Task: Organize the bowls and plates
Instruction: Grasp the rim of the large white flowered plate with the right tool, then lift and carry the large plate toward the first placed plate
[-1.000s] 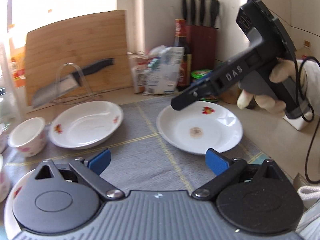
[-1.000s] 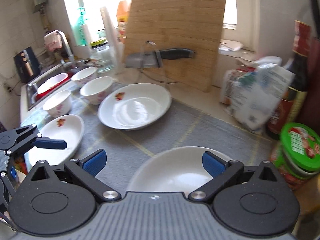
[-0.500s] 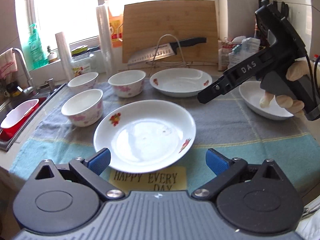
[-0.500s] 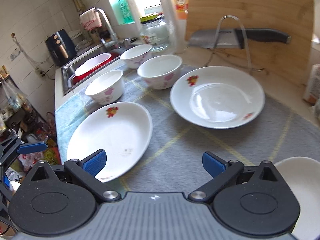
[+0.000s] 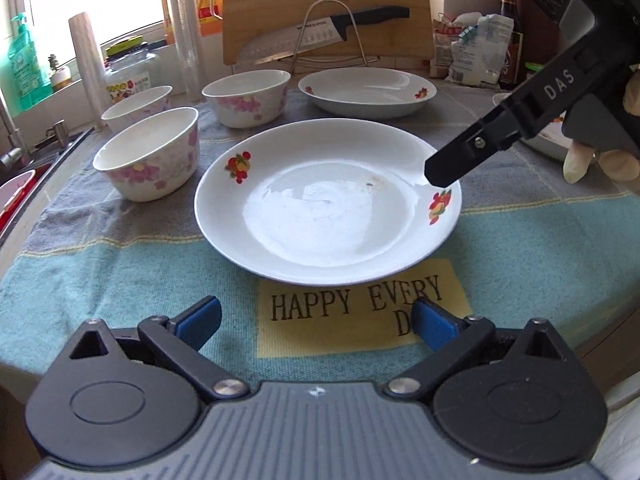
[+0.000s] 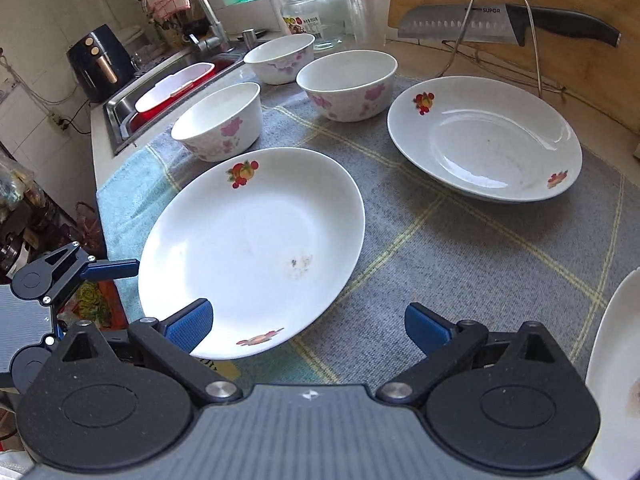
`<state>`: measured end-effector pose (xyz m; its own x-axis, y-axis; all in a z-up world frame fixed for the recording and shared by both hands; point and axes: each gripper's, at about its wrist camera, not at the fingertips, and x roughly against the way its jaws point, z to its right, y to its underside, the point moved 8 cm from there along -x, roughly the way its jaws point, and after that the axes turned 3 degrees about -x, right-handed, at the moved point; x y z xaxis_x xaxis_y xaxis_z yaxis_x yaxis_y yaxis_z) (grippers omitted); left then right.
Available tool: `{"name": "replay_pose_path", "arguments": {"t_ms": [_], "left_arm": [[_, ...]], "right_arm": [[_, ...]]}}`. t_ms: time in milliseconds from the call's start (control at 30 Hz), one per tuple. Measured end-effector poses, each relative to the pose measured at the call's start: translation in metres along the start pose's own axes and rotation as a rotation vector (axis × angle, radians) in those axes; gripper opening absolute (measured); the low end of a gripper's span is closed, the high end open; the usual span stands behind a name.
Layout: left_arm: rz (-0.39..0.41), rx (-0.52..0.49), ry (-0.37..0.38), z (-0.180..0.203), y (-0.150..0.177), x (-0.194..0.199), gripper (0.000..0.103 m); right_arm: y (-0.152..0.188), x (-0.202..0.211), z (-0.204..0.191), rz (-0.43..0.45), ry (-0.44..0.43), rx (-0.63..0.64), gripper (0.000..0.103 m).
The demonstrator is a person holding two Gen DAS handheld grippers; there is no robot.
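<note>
i have both tongs spread wide and empty. the near plate point(image 5: 328, 208) lies flat on the towel point(image 5: 540, 248) straight ahead of my left tongs point(image 5: 316, 316), just beyond their tips. my right tongs point(image 6: 308, 320) are nearer: their left tip already overhangs its rim, so i'd grab from that side. it's round, no long axis; white, shallow, fruit decals, a faint stain. the far plate point(image 6: 484, 140) sits well ahead-right of them.

Each tool point(image 5: 316, 320) is black with blue pads point(image 5: 200, 318) (one stamped "DAS"), silver screws.
</note>
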<state>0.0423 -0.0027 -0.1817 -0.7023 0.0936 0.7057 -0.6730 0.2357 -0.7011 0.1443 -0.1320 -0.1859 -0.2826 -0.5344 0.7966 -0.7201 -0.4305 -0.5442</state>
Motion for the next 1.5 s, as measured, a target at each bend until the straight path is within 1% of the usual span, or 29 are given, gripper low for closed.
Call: {"name": "replay_pose_path", "arguments": {"t_ms": [133, 233, 367, 500, 600, 667, 767, 867, 933, 1067, 1200, 1367, 1500], "left_arm": [[0.014, -0.011, 0.098, -0.007, -0.002, -0.009, 0.102], [0.045, -0.048, 0.136, -0.010, -0.004, -0.013, 0.102], [0.060, -0.088, 0.179, -0.012, -0.008, -0.018, 0.103], [0.072, -0.101, 0.197, -0.017, -0.014, -0.024, 0.103], [0.079, -0.121, 0.218, -0.018, -0.015, -0.025, 0.103], [0.096, -0.127, 0.226, -0.018, -0.014, -0.024, 0.103], [0.113, -0.129, 0.231, -0.019, -0.012, -0.023, 0.103], [0.116, -0.126, 0.228, -0.019, -0.012, -0.024, 0.103], [0.102, -0.127, 0.224, -0.019, -0.013, -0.024, 0.103], [0.092, -0.133, 0.223, -0.018, -0.014, -0.025, 0.103], [0.096, -0.132, 0.222, -0.018, -0.013, -0.025, 0.103], [0.092, -0.141, 0.230, -0.018, -0.014, -0.026, 0.103], [0.089, -0.152, 0.241, -0.019, -0.015, -0.026, 0.103]], "right_arm": [[-0.002, -0.012, -0.010, -0.015, 0.015, -0.025, 0.103], [-0.005, -0.023, -0.018, -0.026, 0.029, -0.032, 0.103], [-0.011, -0.037, -0.024, -0.041, 0.052, -0.046, 0.103], [-0.020, -0.047, -0.026, -0.049, 0.067, -0.058, 0.103], [-0.027, -0.053, -0.027, -0.067, 0.068, -0.032, 0.103], [-0.028, -0.055, -0.027, -0.083, 0.066, -0.011, 0.103], [-0.028, -0.053, -0.025, -0.082, 0.028, 0.016, 0.103], [-0.030, -0.050, -0.018, -0.084, -0.030, -0.022, 0.103], [-0.032, -0.049, -0.015, -0.099, -0.055, -0.030, 0.103], [-0.040, -0.051, -0.011, -0.096, -0.094, -0.037, 0.103], [-0.049, -0.058, -0.012, -0.116, -0.098, -0.010, 0.103], [-0.061, -0.069, -0.019, -0.146, -0.103, 0.051, 0.103], [-0.065, -0.072, -0.020, -0.164, -0.111, 0.070, 0.103]]}}
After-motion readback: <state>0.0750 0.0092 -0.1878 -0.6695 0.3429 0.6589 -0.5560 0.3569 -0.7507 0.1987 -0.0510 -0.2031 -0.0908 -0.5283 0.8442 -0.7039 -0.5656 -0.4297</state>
